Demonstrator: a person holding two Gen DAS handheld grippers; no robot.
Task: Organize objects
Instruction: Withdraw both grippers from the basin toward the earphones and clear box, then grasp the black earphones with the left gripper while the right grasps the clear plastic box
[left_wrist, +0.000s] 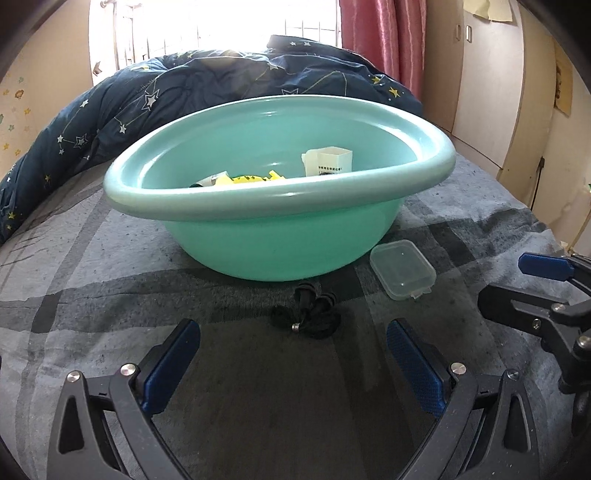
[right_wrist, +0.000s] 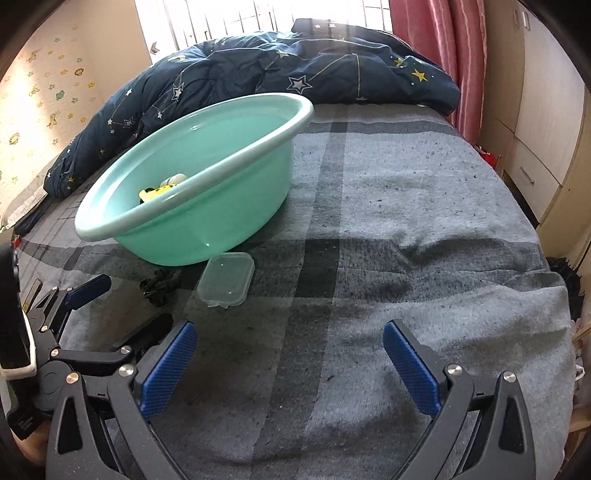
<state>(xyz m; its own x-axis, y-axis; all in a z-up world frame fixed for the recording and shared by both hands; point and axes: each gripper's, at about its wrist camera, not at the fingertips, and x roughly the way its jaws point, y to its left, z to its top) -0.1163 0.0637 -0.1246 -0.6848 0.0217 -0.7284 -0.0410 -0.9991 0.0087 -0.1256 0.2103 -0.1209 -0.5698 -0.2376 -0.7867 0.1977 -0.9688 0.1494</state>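
Left tongs (left_wrist: 291, 354) spread wide, holding nothing, low over the bed's near edge, blue pads (left_wrist: 173, 363) facing inward; right tongs (right_wrist: 290, 356) likewise wide apart and unloaded, just beside the left ones and nearer the bed's right edge.

Strong daylight is admitted through the window (left_wrist: 229, 26) at 12 o'clock, which is overexposed to plain white. Glare is seen on the basin (left_wrist: 280, 192) rim, and a soft shadow is cast under it toward 6 o'clock. Edges are bent and darkened by fisheye distortion.
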